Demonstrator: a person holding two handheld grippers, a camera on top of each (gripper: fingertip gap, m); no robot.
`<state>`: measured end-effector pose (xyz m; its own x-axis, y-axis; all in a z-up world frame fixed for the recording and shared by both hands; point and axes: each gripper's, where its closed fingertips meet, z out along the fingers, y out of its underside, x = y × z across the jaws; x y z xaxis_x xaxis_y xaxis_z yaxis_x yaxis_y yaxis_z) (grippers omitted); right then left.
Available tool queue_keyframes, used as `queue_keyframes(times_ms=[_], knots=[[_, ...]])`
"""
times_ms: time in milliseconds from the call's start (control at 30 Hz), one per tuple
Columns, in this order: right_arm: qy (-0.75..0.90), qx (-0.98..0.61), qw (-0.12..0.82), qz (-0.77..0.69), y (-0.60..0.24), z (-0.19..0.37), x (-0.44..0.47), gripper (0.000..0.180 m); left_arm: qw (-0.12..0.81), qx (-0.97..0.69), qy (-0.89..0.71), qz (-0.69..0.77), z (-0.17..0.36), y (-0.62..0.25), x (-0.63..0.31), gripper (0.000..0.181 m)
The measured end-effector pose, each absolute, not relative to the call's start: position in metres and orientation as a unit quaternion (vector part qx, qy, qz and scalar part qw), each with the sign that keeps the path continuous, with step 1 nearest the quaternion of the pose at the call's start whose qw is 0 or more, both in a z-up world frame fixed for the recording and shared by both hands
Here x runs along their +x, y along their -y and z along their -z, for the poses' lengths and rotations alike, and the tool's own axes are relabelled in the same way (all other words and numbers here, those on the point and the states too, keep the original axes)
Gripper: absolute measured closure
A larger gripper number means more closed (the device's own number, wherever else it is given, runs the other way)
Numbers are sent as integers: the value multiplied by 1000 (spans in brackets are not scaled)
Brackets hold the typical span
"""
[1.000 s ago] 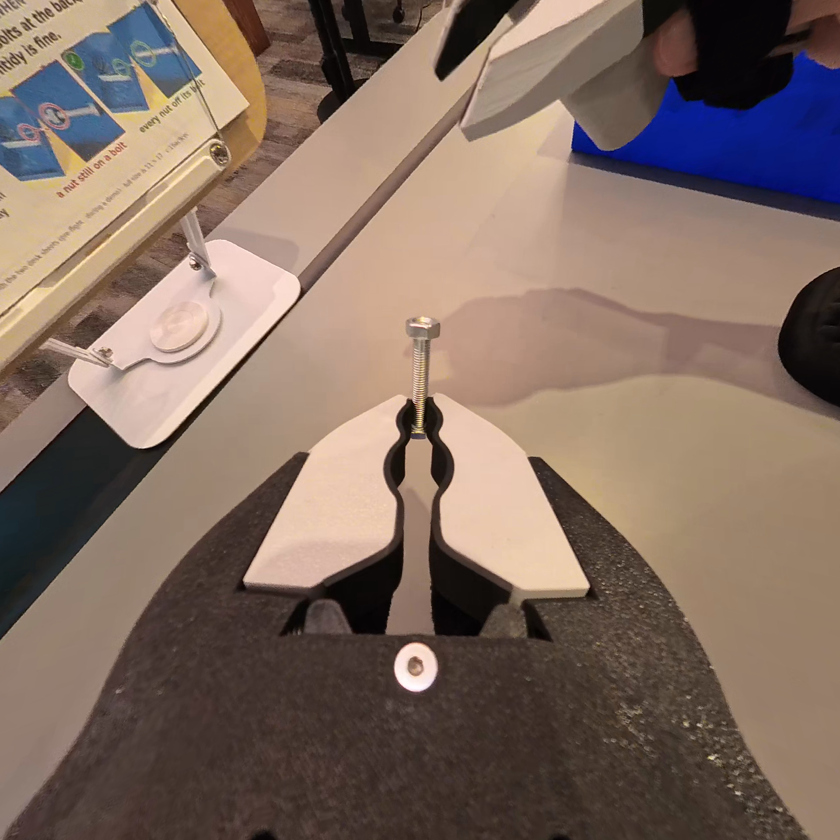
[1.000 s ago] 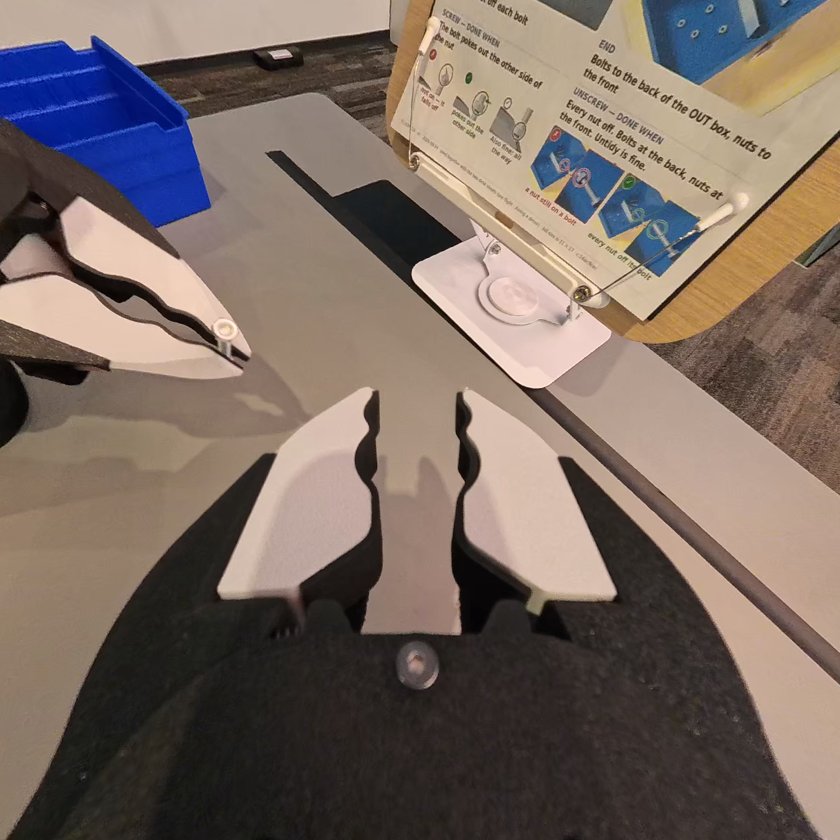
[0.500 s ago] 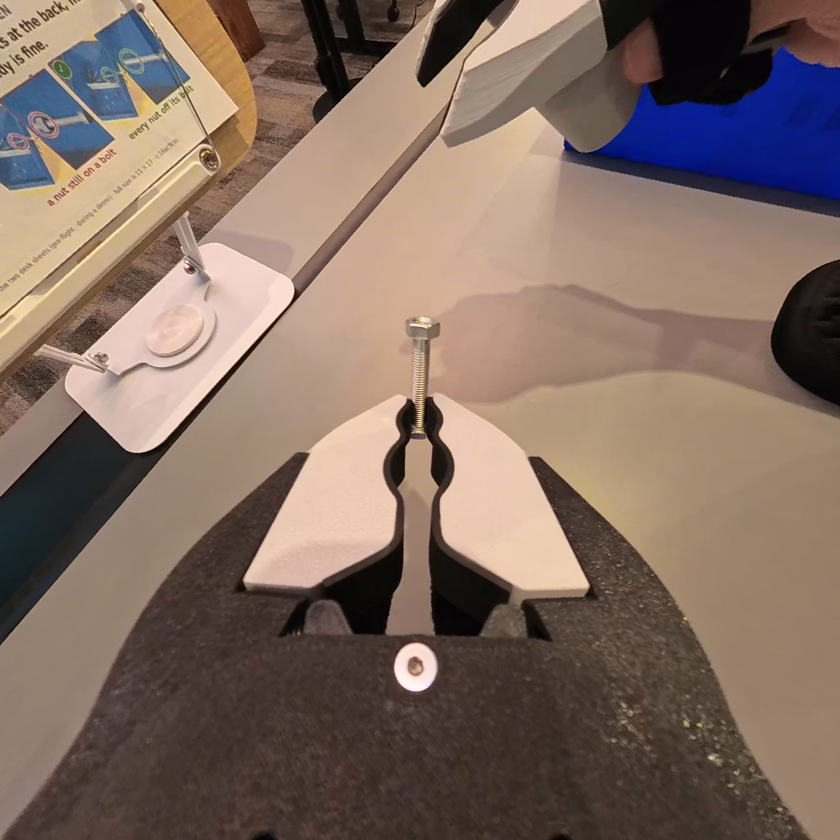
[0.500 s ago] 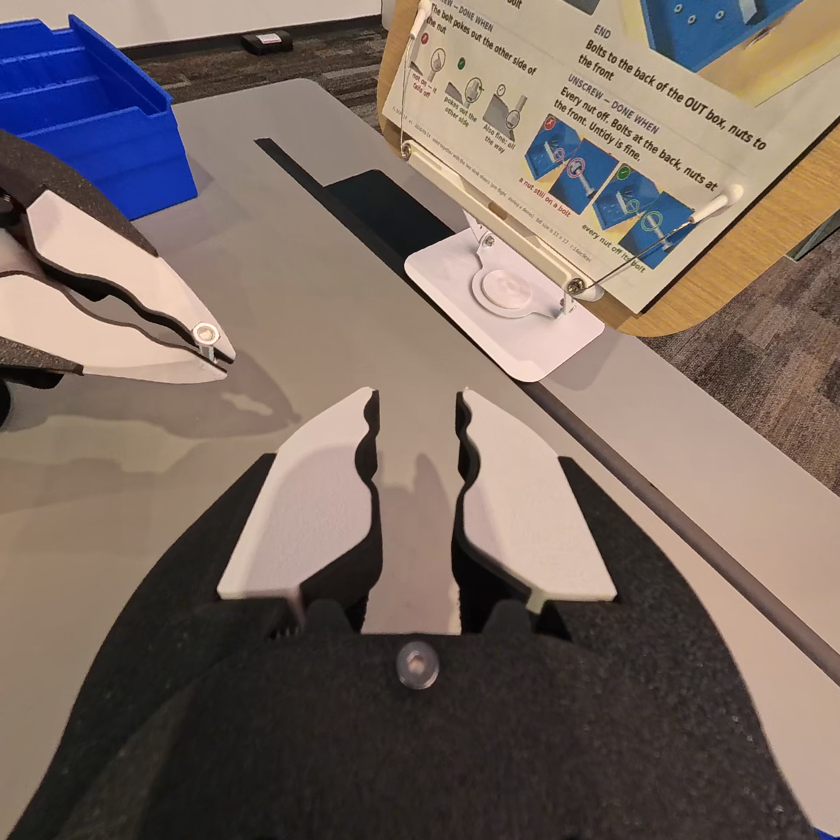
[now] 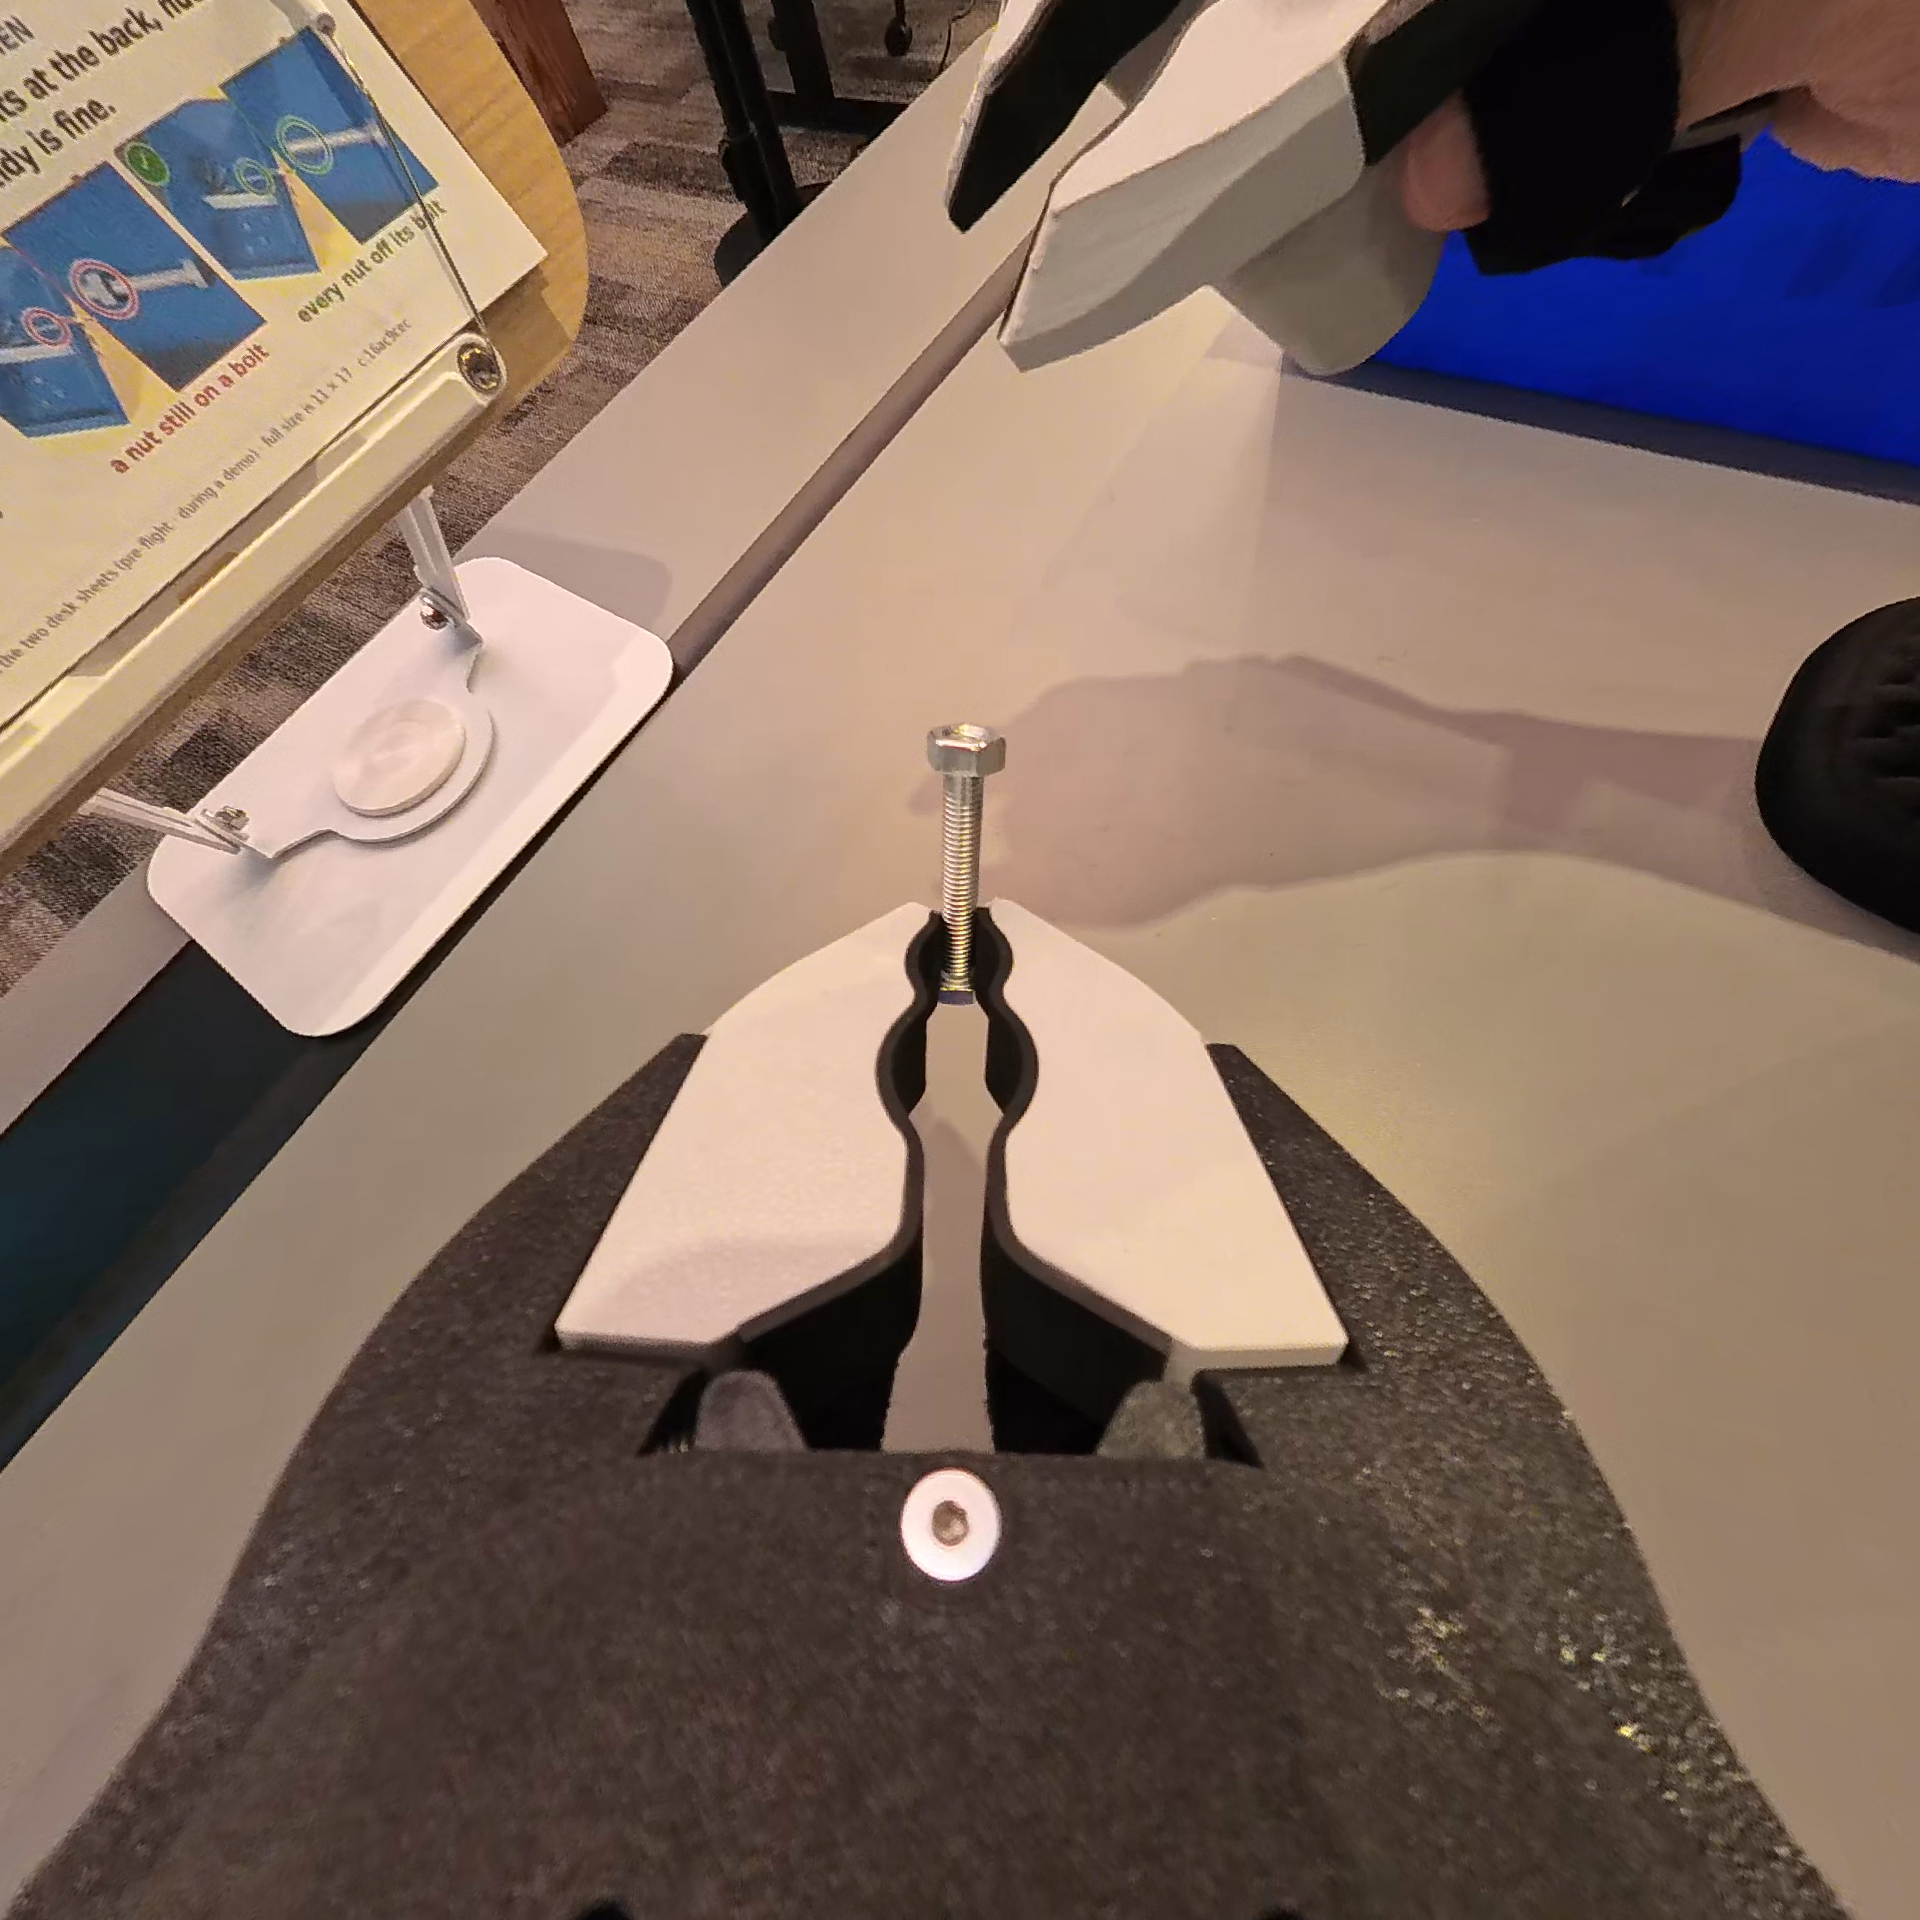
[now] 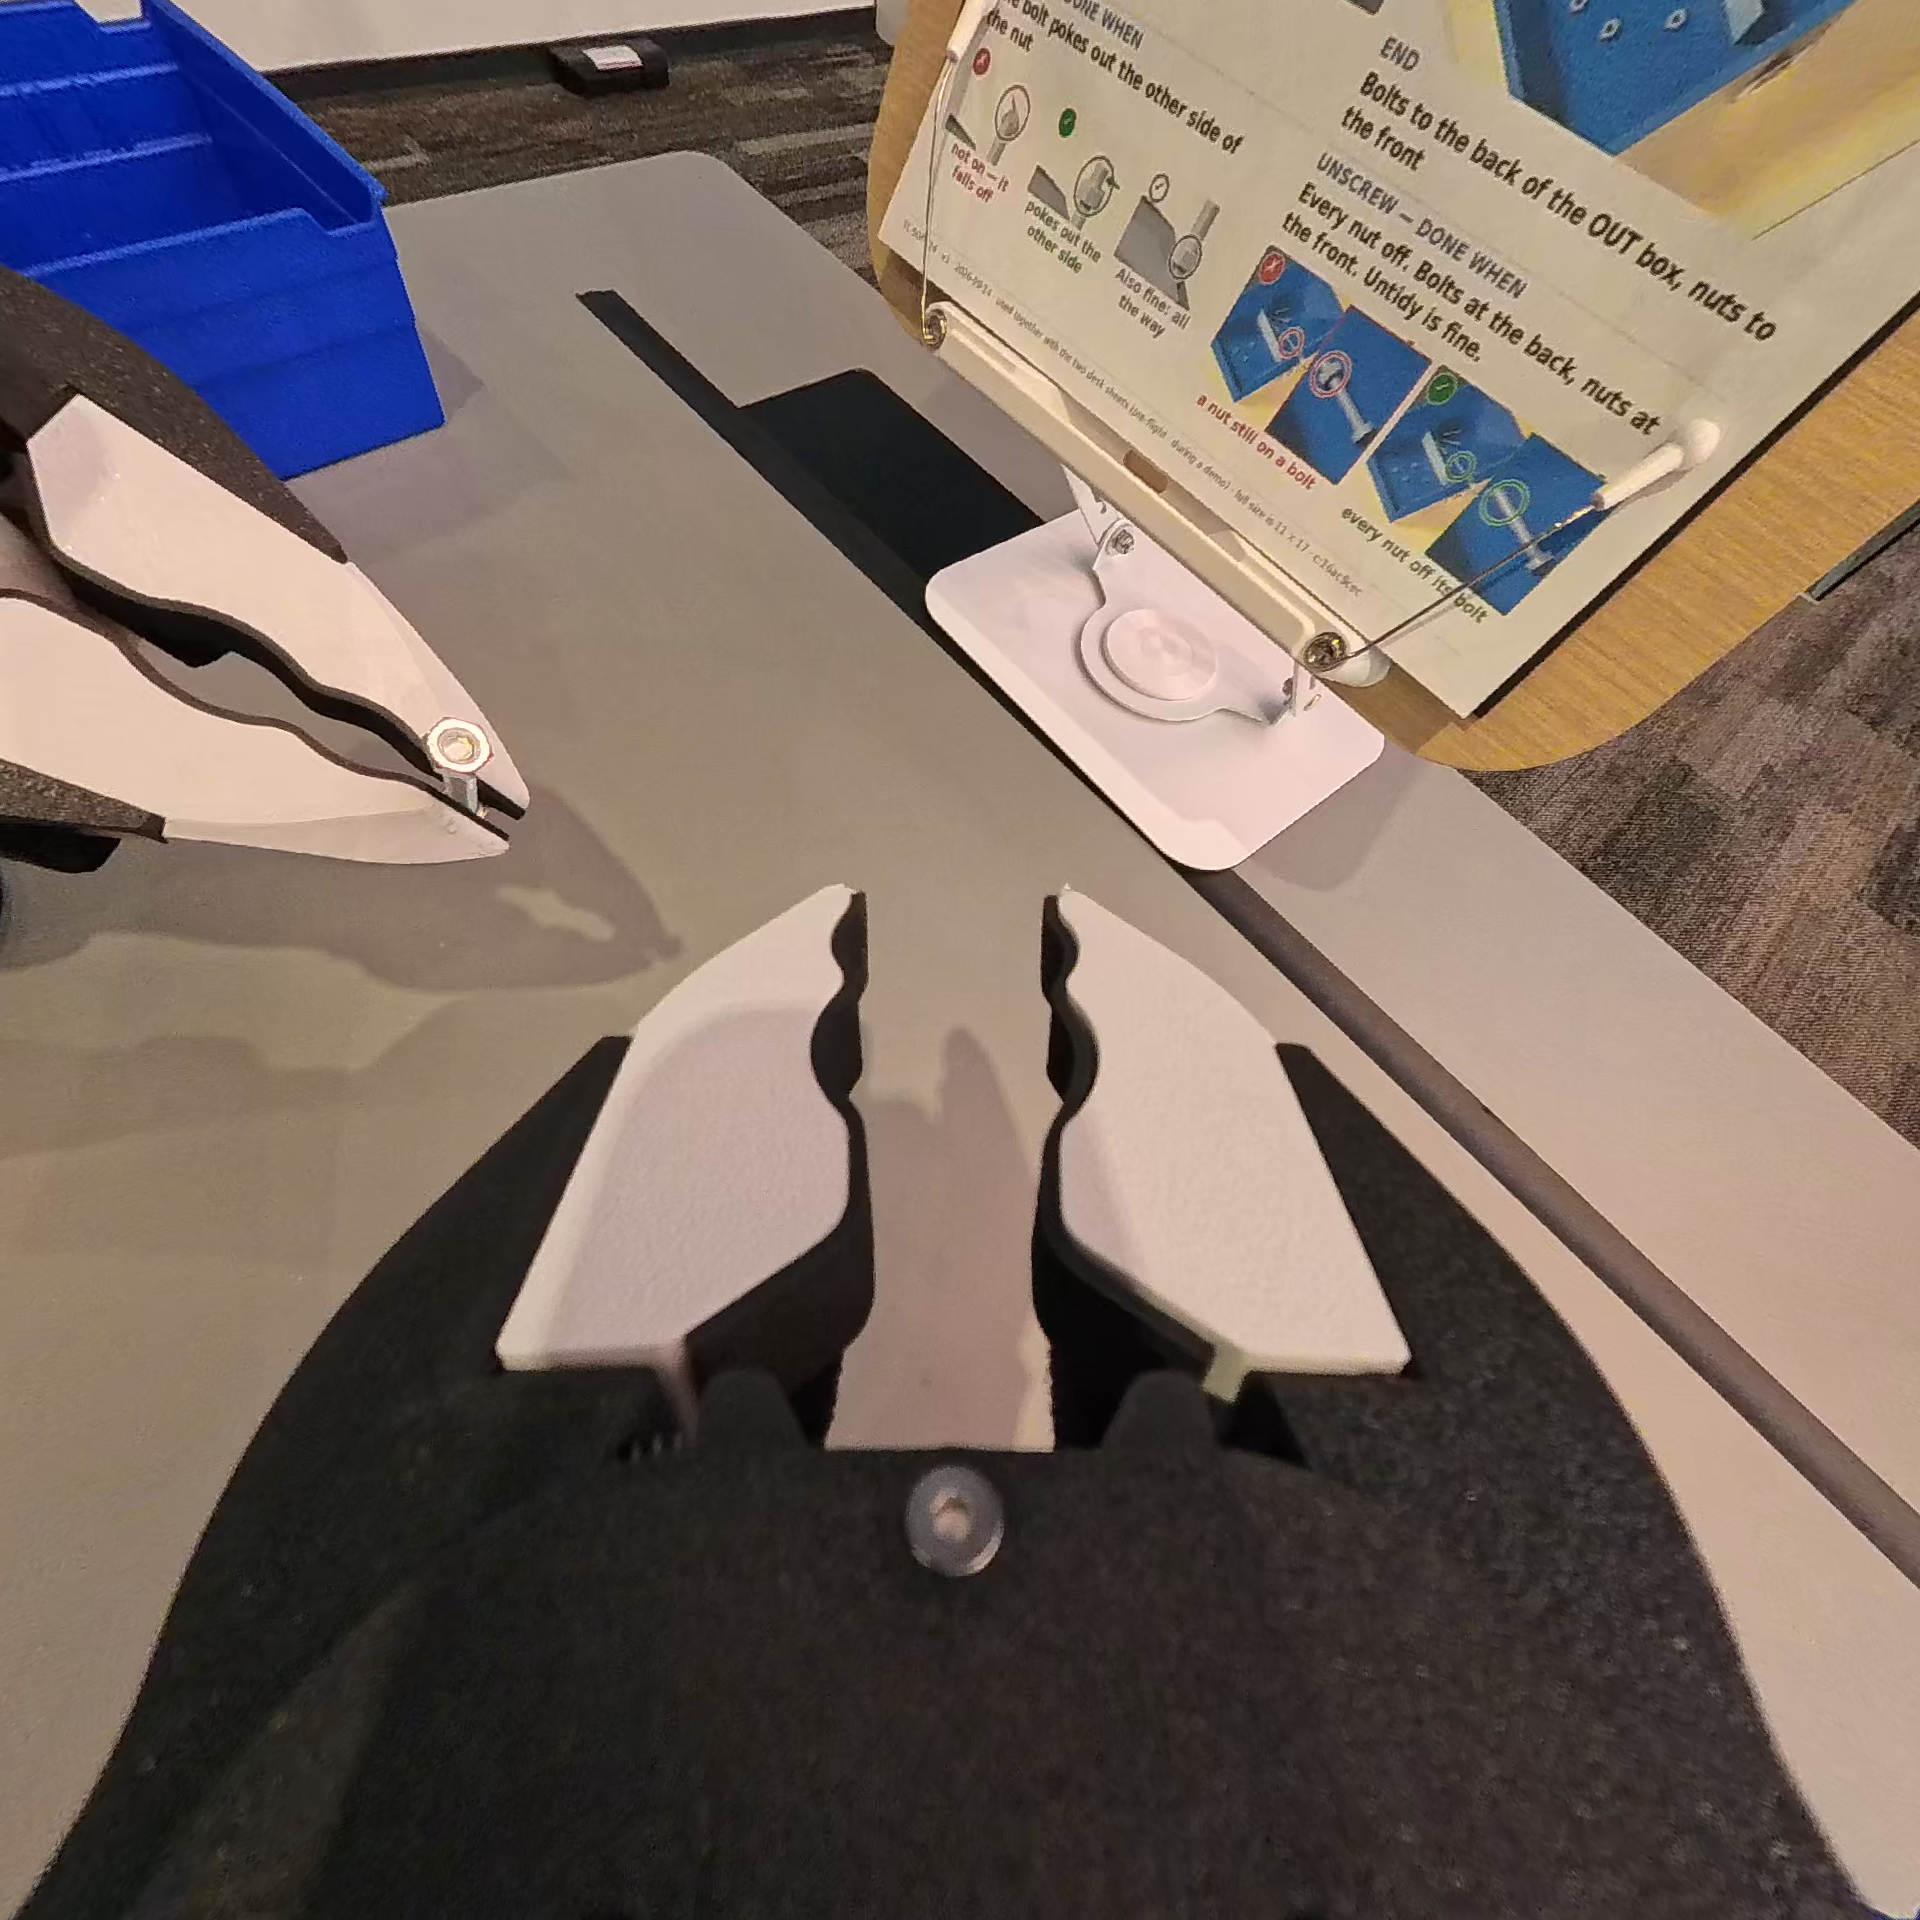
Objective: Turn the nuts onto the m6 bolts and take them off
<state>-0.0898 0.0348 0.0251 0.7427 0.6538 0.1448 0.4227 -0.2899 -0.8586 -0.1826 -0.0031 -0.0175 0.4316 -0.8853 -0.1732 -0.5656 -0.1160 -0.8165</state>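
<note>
While the left gripper [image 5: 961, 951] pinches the M6 bolt [image 5: 964, 821] by its threaded end, head up and shank upright above the grey table [image 5: 1455, 1039], no change there versus a second ago. Right gripper [image 6: 951, 914] drifted closer over that second, fingers [image 6: 717, 1174] spread and empty. No nut anywhere in view (blue bin [image 6: 208, 229] interior hidden). Means nut side not started or just finished; cannot tell which. Bolt well left of right fingertips.

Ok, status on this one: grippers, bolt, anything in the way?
Left gripper shut on bolt, head pointing away. Right gripper open, empty, above the table. No nut in view. Nothing in the way.
</note>
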Motion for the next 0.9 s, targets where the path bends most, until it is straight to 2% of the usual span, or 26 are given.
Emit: queue_keyframes(times_ms=[33, 600, 767, 900], knots=[[339, -794, 490, -118, -35, -25, -90, 148, 437, -724, -501, 183, 17, 3, -183, 176], [355, -794, 480, -115, -33, -20, -95, 148, 437, -722, -503, 189, 17, 4, -182, 176], [508, -691, 472, -202, 12, -26, -135, 147, 422, -708, -525, 211, 21, 12, -176, 176], [599, -616, 469, -205, 43, -25, -152, 147, 394, -689, -564, 230, 27, 29, -169, 176]])
